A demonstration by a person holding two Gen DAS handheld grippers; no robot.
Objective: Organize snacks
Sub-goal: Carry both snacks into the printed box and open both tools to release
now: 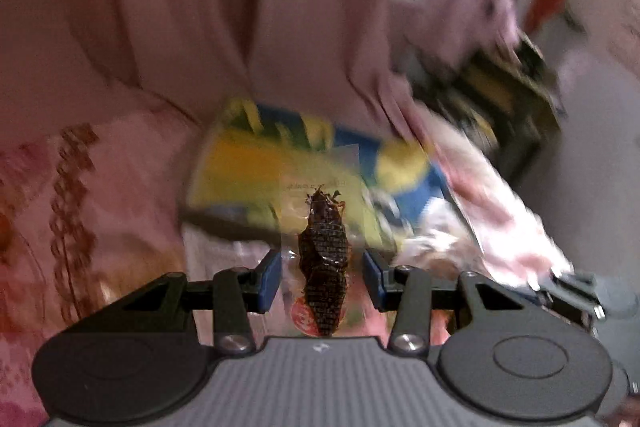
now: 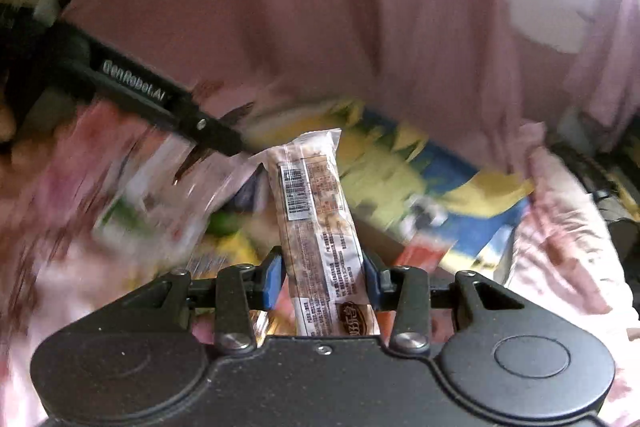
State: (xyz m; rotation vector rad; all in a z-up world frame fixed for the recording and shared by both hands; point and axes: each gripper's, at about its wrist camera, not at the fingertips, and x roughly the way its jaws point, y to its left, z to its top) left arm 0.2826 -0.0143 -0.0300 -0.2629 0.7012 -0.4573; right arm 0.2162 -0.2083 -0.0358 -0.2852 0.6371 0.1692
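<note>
In the left wrist view my left gripper (image 1: pixel 322 275) holds a clear packet with a dark brown dried snack (image 1: pixel 323 259) between its blue pads; the packet's clear edges reach the pads. In the right wrist view my right gripper (image 2: pixel 323 279) is shut on a long clear-wrapped snack bar (image 2: pixel 316 215) with a barcode label, which stands upright between the pads. The left gripper's black arm (image 2: pixel 160 99) shows at upper left there. Below both lies a blue and yellow bag (image 1: pixel 280 155), also in the right wrist view (image 2: pixel 440 195).
Everything rests on a pink floral bedspread (image 1: pixel 80 207) with a pink curtain (image 1: pixel 240 7) behind. More blurred snack packets (image 2: pixel 160 195) lie at left in the right wrist view. A dark box with yellow contents (image 1: pixel 500 99) stands at right.
</note>
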